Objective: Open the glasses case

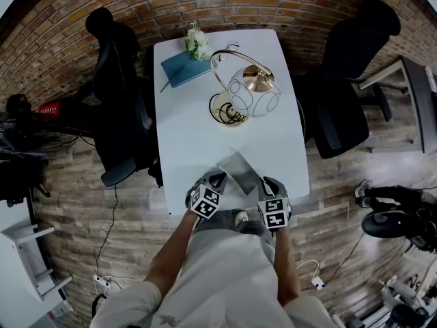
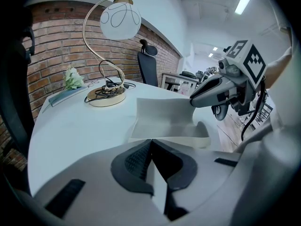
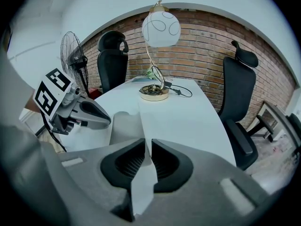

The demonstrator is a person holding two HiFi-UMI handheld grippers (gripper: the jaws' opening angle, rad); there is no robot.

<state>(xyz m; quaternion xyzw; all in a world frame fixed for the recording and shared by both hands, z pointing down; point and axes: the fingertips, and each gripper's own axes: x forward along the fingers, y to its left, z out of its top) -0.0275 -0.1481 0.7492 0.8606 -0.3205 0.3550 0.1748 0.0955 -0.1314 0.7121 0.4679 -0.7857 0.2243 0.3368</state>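
- Left tongs (image 2: pixel 151 150) are pinching shut on a thin pale panel of the glasses case (image 2: pixel 165 119), at the lower centre of the left gripper view.
- Right tongs (image 3: pixel 146 155) are clamping closed on another flap of the case, which is running up the middle of the right gripper view.
- Seen from the head view, the case is sitting at the near edge of the desk (image 1: pixel 184 142), lower centre of frame, between both tongs, one panel standing up.
- Farther up the desk, a globe lamp (image 1: pixel 249 91) is standing well apart.
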